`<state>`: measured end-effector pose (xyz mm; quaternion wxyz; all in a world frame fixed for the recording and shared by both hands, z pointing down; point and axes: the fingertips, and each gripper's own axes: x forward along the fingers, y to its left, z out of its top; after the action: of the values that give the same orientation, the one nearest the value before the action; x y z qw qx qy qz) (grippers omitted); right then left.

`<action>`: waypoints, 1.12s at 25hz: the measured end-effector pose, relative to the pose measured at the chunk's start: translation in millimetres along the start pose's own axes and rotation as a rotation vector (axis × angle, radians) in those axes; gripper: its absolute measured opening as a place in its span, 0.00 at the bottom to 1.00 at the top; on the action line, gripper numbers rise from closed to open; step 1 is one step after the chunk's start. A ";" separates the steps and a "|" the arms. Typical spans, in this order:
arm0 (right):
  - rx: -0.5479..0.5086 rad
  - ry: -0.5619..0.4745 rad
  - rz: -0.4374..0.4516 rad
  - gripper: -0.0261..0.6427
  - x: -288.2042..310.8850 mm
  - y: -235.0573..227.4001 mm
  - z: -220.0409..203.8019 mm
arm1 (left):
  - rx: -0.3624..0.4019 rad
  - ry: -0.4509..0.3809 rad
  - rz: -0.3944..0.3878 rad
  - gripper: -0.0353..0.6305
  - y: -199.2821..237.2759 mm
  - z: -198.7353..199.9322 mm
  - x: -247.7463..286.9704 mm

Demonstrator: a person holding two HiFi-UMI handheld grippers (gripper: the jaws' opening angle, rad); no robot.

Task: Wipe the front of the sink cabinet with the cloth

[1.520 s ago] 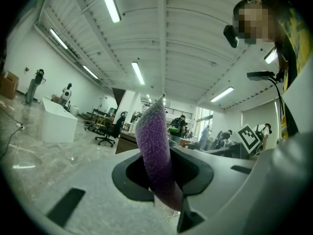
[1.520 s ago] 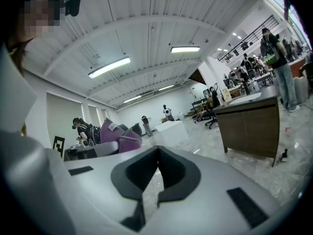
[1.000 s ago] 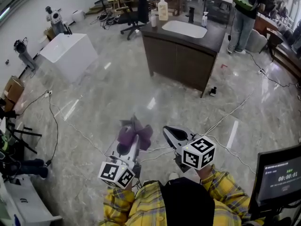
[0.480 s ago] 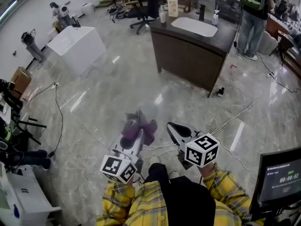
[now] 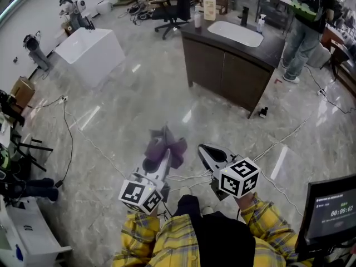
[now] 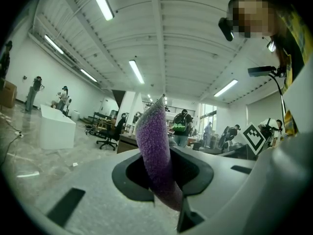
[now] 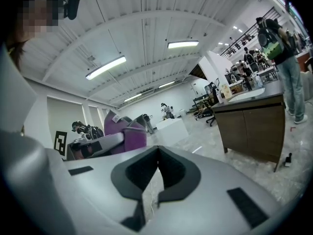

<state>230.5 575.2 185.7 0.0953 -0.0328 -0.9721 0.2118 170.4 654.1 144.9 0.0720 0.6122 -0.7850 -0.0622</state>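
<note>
Two grippers are held low over the floor point(image 5: 111, 110), just beside each other. Our left gripper point(image 5: 162, 157) pinches the purple cloth point(image 5: 160, 144), which stands up out of its jaws. Our right gripper point(image 5: 203, 151) has its jaws pressed together, nothing between them. The cabinet point(image 5: 228, 74) stands well apart from us, toward the floor's far edge, its dark front towards us and a white sink point(image 5: 238, 34) in its top. A person point(image 5: 303, 26) stands near its right end.

The cloth point(image 6: 152, 151) is nubby purple fabric; the floor point(image 5: 128, 110) is glossy polished stone; the cabinet point(image 5: 231, 77) is dark matt wood.
</note>
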 end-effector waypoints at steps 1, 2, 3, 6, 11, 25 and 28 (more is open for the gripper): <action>0.001 0.003 0.000 0.05 10.4 -6.3 -0.9 | -0.003 0.000 0.001 0.17 8.8 -2.9 6.7; 0.001 0.007 0.002 0.05 20.9 -11.5 -2.0 | -0.006 0.000 0.002 0.17 17.8 -5.7 12.9; 0.000 0.012 0.004 0.05 30.8 -14.6 -2.5 | -0.010 0.001 0.003 0.17 26.6 -7.6 17.8; -0.003 0.024 0.009 0.05 56.6 -16.7 0.6 | -0.019 0.002 0.003 0.17 50.6 -6.5 26.7; -0.006 0.029 0.005 0.05 96.6 -24.1 13.1 | -0.016 0.001 -0.001 0.17 87.6 2.1 43.4; -0.025 0.038 0.019 0.05 198.7 -28.6 34.3 | 0.007 0.011 -0.008 0.17 179.3 17.7 71.9; -0.025 0.042 0.022 0.05 217.2 -26.4 34.9 | 0.001 0.016 -0.009 0.17 195.4 18.3 73.4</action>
<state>10.1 559.7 202.8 0.1131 -0.0493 -0.9720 0.1998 -36.8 630.5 165.9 0.0774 0.6162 -0.7817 -0.0572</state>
